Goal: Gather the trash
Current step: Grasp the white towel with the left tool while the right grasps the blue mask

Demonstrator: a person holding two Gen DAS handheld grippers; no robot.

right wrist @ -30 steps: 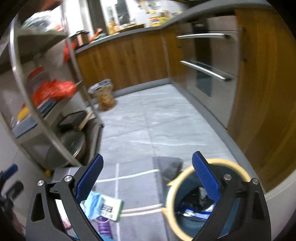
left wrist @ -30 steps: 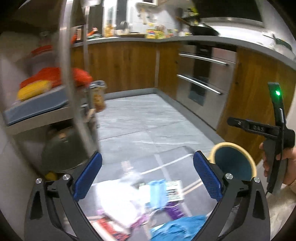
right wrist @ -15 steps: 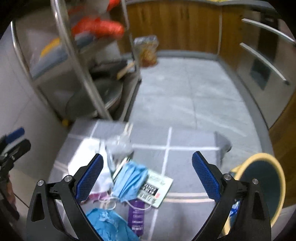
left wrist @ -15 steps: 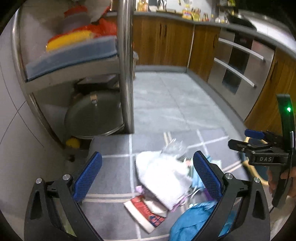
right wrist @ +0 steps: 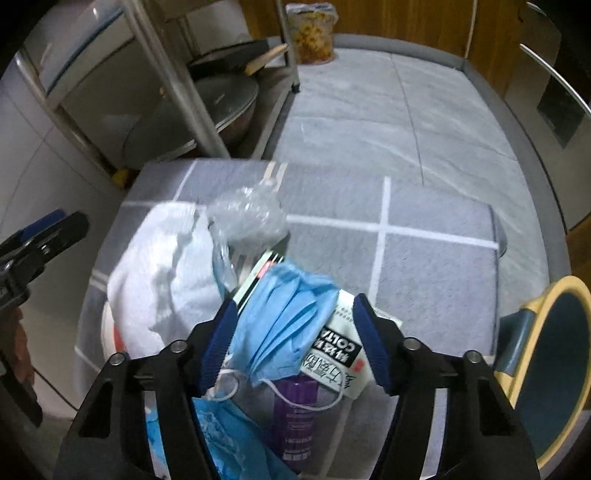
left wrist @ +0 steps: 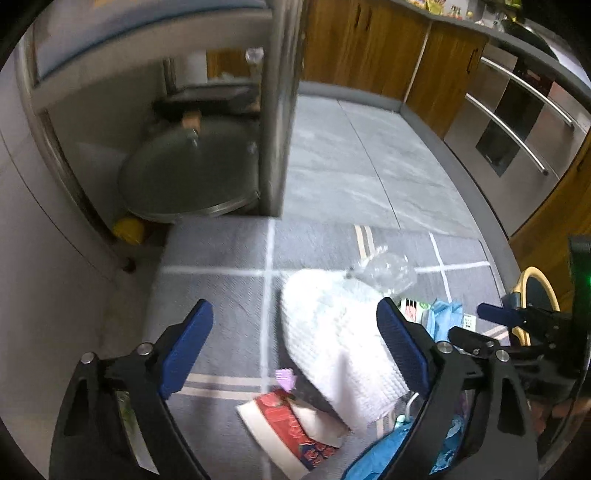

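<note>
Trash lies in a pile on a grey floor mat point(right wrist: 436, 266): a white paper towel point(left wrist: 332, 343) point(right wrist: 159, 273), a crumpled clear plastic bag point(right wrist: 247, 218) point(left wrist: 384, 273), a blue face mask point(right wrist: 288, 317), a white printed box point(right wrist: 343, 350), a purple tube point(right wrist: 295, 417), a red-and-white packet point(left wrist: 295, 421) and blue cloth point(right wrist: 221, 443). My left gripper point(left wrist: 295, 343) is open above the paper towel. My right gripper point(right wrist: 295, 332) is open, its blue pads on either side of the face mask. A yellow-rimmed teal bin point(right wrist: 554, 369) stands at the right.
A steel shelf rack point(left wrist: 273, 110) with a large metal lid point(left wrist: 188, 177) stands at the back left. Wooden cabinets point(left wrist: 362, 44) and steel drawers point(left wrist: 517, 122) line the back and right. A small patterned bin point(right wrist: 312, 33) stands by the cabinets.
Both grippers have tilted down and moved closer to the trash pile. The right gripper's jaws have narrowed around the face mask. The left gripper now hangs over the paper towel.
</note>
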